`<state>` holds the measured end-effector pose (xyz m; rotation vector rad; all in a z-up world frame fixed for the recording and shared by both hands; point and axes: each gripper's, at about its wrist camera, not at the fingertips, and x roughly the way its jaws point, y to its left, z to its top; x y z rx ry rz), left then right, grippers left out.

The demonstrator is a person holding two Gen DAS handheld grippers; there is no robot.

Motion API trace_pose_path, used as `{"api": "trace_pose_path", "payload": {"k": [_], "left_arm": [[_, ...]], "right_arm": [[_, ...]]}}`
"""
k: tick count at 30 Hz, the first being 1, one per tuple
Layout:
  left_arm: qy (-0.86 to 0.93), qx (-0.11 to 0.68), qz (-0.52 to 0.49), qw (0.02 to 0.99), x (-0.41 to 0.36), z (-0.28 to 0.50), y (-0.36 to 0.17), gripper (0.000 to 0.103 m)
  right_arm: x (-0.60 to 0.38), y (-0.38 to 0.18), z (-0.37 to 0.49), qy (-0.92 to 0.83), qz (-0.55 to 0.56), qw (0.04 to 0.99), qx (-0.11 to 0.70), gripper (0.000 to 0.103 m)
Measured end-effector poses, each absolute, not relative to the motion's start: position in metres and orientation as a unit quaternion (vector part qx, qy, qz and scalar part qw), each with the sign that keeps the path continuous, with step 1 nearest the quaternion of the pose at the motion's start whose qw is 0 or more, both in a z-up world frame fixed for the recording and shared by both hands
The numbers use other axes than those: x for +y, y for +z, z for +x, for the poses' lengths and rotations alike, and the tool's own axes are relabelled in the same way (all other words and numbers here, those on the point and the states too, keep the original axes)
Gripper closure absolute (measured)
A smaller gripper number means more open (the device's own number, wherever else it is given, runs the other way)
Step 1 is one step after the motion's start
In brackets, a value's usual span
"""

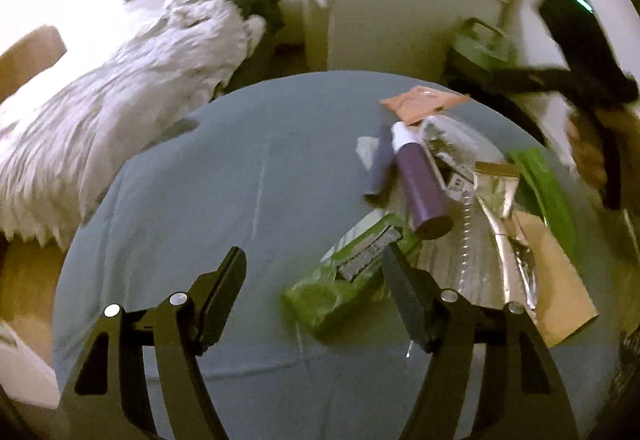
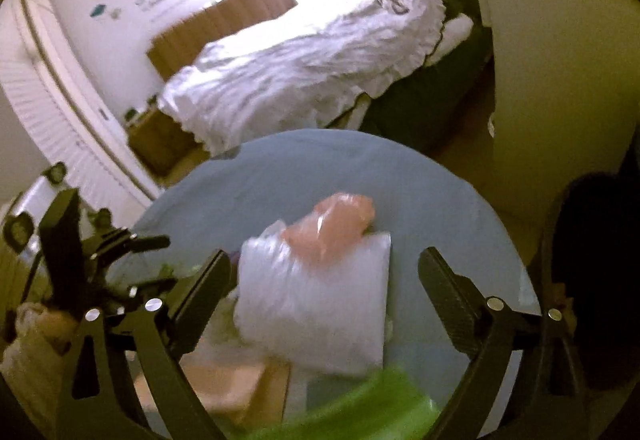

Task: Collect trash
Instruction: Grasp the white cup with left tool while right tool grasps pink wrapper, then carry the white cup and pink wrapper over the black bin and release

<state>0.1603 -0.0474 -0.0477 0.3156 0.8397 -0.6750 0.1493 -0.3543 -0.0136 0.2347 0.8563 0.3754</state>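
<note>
Blue-grey cloth covers the round table [image 1: 240,180], a rumpled white bed [image 1: 120,100] beyond it. Right of centre lies the trash: a purple bottle [image 1: 422,184], long axis running near to far, white cap pointing away; a green wrapper [image 1: 344,276] slants from near-left to far-right. The left gripper [image 1: 314,268] hangs spread, its right finger over the wrapper, grasping nothing. Only the right wrist view shows a white plastic bag [image 2: 320,296] with a pink one [image 2: 336,220] on top, between the right gripper [image 2: 324,276] fingers, released.
</note>
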Motion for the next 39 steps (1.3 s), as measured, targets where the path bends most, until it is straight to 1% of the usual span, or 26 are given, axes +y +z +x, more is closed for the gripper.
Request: {"api": "trace_pose_path", "payload": {"k": [4, 7, 8, 9, 10, 12, 13, 14, 15, 16, 17, 18, 19, 21, 23, 26, 30, 33, 36, 39], "left_arm": [[-0.347, 0.391, 0.164, 0.837, -0.054, 0.166, -0.048, 0.031], [-0.361, 0.397, 0.178, 0.825, -0.057, 0.163, -0.048, 0.031], [-0.365, 0.397, 0.181, 0.822, -0.059, 0.16, -0.049, 0.032], [-0.369, 0.399, 0.187, 0.818, -0.06, 0.158, -0.051, 0.032], [-0.374, 0.402, 0.195, 0.813, -0.061, 0.156, -0.054, 0.032], [-0.379, 0.405, 0.2, 0.808, -0.06, 0.153, -0.059, 0.032], [-0.381, 0.406, 0.193, 0.808, -0.059, 0.153, -0.06, 0.032], [-0.381, 0.406, 0.19, 0.808, -0.058, 0.154, -0.06, 0.032], [-0.378, 0.406, 0.191, 0.81, -0.058, 0.154, -0.06, 0.033], [-0.373, 0.406, 0.191, 0.812, -0.06, 0.157, -0.061, 0.033], [-0.373, 0.407, 0.189, 0.812, -0.062, 0.158, -0.061, 0.035], [-0.374, 0.407, 0.185, 0.812, -0.064, 0.159, -0.061, 0.043], [-0.38, 0.408, 0.179, 0.811, -0.067, 0.16, -0.062, 0.047], [-0.379, 0.403, 0.171, 0.815, -0.069, 0.159, -0.061, 0.061], [-0.369, 0.402, 0.159, 0.823, -0.069, 0.16, -0.06, 0.067], [-0.351, 0.402, 0.135, 0.835, -0.065, 0.158, -0.059, 0.07], [-0.329, 0.388, 0.045, 0.86, -0.043, 0.153, -0.041, 0.072], [-0.31, 0.37, -0.012, 0.876, -0.036, 0.149, -0.018, 0.073], [-0.326, 0.344, -0.037, 0.88, -0.051, 0.144, 0.011, 0.074], [-0.36, 0.317, -0.043, 0.876, -0.087, 0.136, 0.039, 0.074]], "right_arm": [[-0.338, -0.032, 0.191, 0.164, 0.119, 0.86, 0.468, 0.01], [-0.332, -0.047, 0.21, 0.161, 0.126, 0.844, 0.495, 0.01], [-0.329, -0.05, 0.214, 0.161, 0.122, 0.841, 0.502, 0.014], [-0.324, -0.054, 0.217, 0.162, 0.117, 0.838, 0.508, 0.022], [-0.323, -0.057, 0.217, 0.158, 0.108, 0.838, 0.511, 0.026], [-0.317, -0.059, 0.218, 0.154, 0.083, 0.843, 0.509, 0.056], [-0.315, -0.059, 0.218, 0.154, 0.072, 0.844, 0.508, 0.065], [-0.316, -0.06, 0.218, 0.161, 0.077, 0.841, 0.51, 0.079], [-0.317, -0.061, 0.218, 0.171, 0.089, 0.837, 0.511, 0.085], [-0.319, -0.06, 0.217, 0.171, 0.096, 0.838, 0.508, 0.087], [-0.32, -0.058, 0.214, 0.171, 0.097, 0.841, 0.504, 0.093], [-0.322, -0.055, 0.21, 0.173, 0.101, 0.846, 0.494, 0.094], [-0.325, -0.052, 0.205, 0.177, 0.109, 0.849, 0.486, 0.094], [-0.329, -0.046, 0.199, 0.187, 0.122, 0.853, 0.472, 0.094], [-0.334, -0.035, 0.188, 0.199, 0.135, 0.859, 0.453, 0.094], [-0.341, -0.021, 0.172, 0.217, 0.147, 0.867, 0.424, 0.094], [-0.355, -0.003, 0.147, 0.232, 0.157, 0.88, 0.384, 0.094], [-0.377, 0.003, 0.126, 0.215, 0.163, 0.897, 0.35, 0.094], [-0.406, 0.004, 0.112, 0.19, 0.184, 0.91, 0.319, 0.094], [-0.436, 0.002, 0.1, 0.157, 0.205, 0.919, 0.297, 0.094]]}}
